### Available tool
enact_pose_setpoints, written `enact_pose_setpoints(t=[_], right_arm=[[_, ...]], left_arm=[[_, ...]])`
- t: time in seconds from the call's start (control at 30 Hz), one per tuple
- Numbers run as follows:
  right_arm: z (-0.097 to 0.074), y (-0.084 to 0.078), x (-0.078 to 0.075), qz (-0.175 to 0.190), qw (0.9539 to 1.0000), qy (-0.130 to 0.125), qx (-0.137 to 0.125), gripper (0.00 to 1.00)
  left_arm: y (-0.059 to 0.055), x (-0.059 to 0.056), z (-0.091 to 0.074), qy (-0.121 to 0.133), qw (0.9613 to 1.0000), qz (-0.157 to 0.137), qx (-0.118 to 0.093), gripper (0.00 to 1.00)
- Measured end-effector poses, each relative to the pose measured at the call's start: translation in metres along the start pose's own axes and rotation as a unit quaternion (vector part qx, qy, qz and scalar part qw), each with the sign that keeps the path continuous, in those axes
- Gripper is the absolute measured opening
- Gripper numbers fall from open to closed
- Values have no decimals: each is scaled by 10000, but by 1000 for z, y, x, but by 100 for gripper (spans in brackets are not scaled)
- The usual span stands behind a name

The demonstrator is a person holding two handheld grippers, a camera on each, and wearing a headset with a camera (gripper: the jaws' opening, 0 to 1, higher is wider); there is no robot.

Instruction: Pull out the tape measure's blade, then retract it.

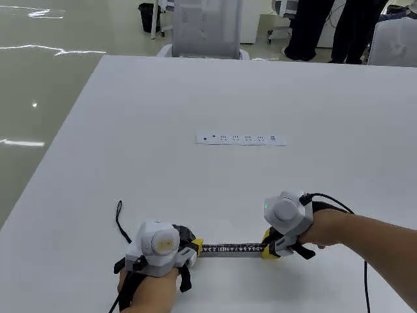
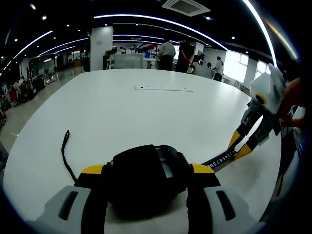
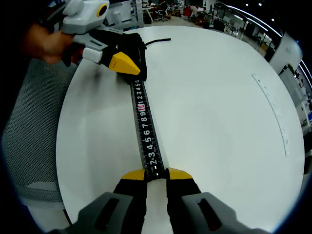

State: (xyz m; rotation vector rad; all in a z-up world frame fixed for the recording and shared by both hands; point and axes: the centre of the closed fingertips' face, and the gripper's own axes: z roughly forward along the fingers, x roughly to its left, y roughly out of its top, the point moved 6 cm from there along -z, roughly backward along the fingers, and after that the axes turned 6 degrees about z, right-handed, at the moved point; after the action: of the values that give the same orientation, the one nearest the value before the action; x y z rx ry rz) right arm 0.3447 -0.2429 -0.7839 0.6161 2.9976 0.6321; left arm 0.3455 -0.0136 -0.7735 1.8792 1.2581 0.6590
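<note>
Tape measure sits near the front edge of the white table, its black case clamped in your left gripper. Your right gripper pinches the tip of the blade, drawn out flat between the two. A black strap trails left, and a power strip lies farther off, mid-table.

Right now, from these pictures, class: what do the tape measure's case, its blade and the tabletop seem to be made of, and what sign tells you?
Case: likely plastic, perhaps rubber-coated; matt black with dull highlights.
Blade: looks like thin coated metal, black with printed white and red numerals, running straight.
Tabletop: smooth white laminate or painted board, satin, no grain visible.
</note>
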Motion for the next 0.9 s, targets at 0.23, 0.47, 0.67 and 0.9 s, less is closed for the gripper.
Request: enact_pose_setpoints(t=[0.23, 0.47, 0.67, 0.9], right_arm=[[1, 3, 0, -20, 10000, 9, 2, 14], [1, 6, 2, -64, 10000, 17, 20, 14], [2, 7, 3, -58, 10000, 18, 24, 14], [3, 11, 4, -73, 10000, 24, 25, 14]], left_arm=[[0, 0, 0, -5, 10000, -4, 1, 63], [1, 0, 0, -6, 10000, -8, -1, 63], [1, 0, 0, -12, 10000, -10, -4, 63], [0, 0, 1, -19, 10000, -15, -4, 63]])
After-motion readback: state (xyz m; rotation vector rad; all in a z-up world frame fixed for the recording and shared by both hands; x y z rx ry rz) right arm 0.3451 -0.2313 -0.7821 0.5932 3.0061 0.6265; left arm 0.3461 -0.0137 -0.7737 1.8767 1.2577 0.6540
